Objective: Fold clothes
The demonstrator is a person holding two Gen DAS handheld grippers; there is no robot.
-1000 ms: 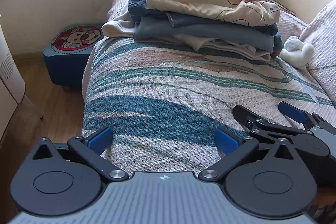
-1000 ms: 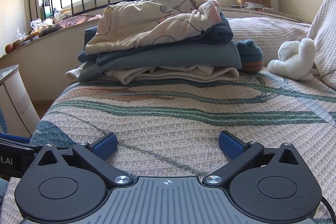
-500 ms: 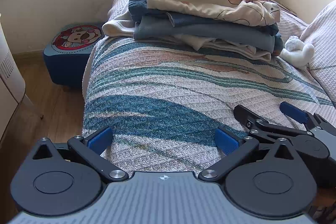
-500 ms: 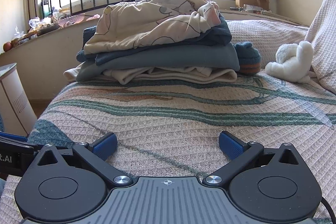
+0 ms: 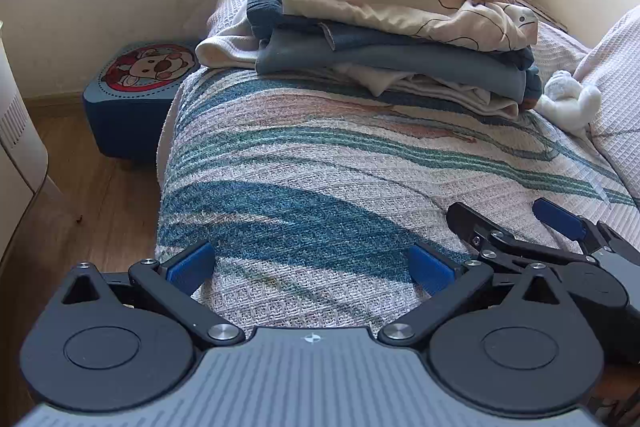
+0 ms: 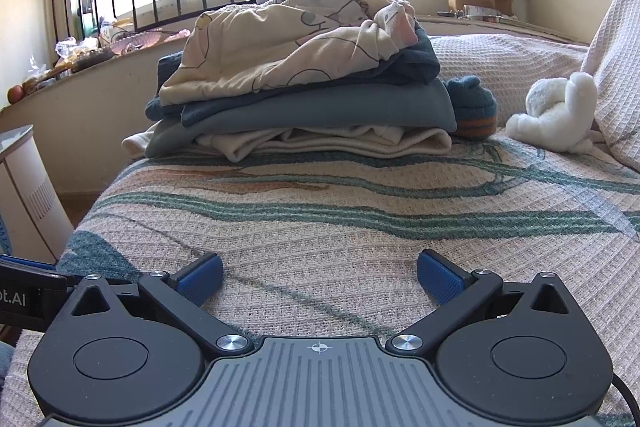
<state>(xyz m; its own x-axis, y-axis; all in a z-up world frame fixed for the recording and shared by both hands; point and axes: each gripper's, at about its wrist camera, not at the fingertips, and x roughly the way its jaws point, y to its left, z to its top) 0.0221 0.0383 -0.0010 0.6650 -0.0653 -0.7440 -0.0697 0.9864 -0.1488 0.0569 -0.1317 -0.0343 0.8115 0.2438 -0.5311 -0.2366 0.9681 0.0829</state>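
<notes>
Stool [image 5: 138, 95] shows only beside left hand-held gripper [image 5: 310, 265].

Bed [image 6: 360, 247] has a waffle-knit cover with teal and orange wavy stripes. Toward the far end sits a pile of clothes [image 6: 304, 95], a blue knit thing [image 6: 476, 111] tucked against it, and a white plush toy [image 6: 556, 115] nearer the right edge. Near end's bare.
</notes>
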